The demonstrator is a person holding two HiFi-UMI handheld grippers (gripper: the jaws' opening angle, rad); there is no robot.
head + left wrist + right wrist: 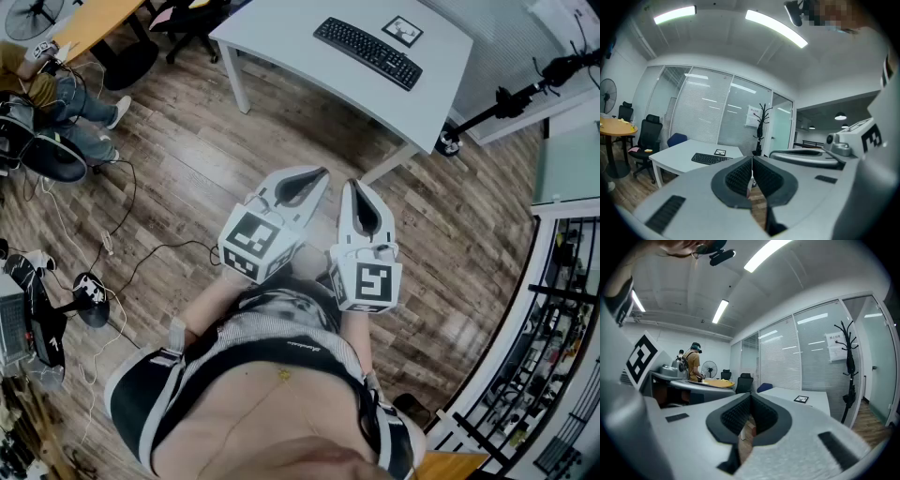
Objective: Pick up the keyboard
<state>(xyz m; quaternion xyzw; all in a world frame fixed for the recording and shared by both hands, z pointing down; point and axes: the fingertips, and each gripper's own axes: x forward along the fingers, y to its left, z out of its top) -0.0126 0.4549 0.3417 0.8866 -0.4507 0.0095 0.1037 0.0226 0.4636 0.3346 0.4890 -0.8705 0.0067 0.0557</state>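
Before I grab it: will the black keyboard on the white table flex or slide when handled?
The keyboard looks long, thin and rigid, so it should probably stay stiff but may tip if gripped at one end. It lies flat on the smooth table, so it could slide when nudged.

White table (pixel 281 37) — keyboard (pixel 367 52), marker card (pixel 402 31)
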